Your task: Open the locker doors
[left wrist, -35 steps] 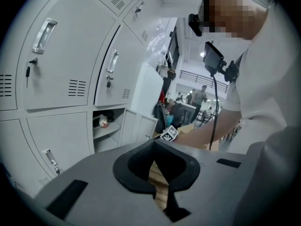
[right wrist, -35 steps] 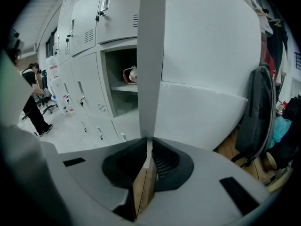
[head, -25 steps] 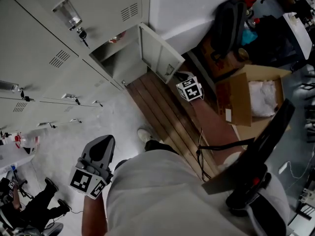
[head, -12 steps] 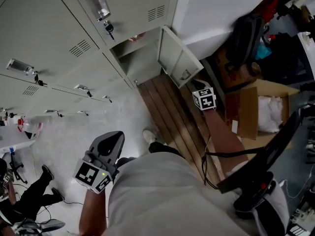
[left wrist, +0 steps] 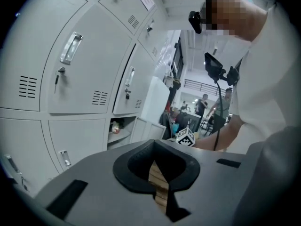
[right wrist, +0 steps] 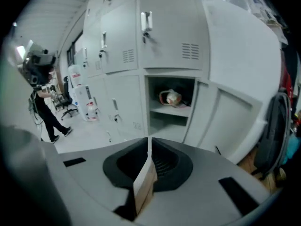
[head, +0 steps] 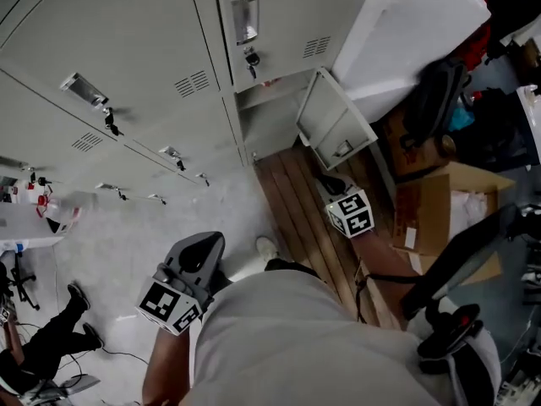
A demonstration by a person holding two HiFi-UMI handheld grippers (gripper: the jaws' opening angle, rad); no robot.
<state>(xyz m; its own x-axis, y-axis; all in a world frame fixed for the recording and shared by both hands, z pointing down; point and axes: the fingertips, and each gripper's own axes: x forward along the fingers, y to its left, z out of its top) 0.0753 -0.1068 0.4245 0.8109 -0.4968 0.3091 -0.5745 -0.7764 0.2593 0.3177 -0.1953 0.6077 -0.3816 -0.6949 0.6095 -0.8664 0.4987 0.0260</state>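
right hand-held gripper (right wrist: pixel 147 145) jaws together, empty | open locker door (right wrist: pixel 225 117) ahead, apart

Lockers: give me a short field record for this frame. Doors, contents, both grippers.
open locker: one, bottom row, right end
door: swung out to the right
contents: round item inside, kind unclear
other doors: all in view shut
left gripper: jaws together, empty, clear of the lockers
right gripper: jaws together, empty, facing the open locker
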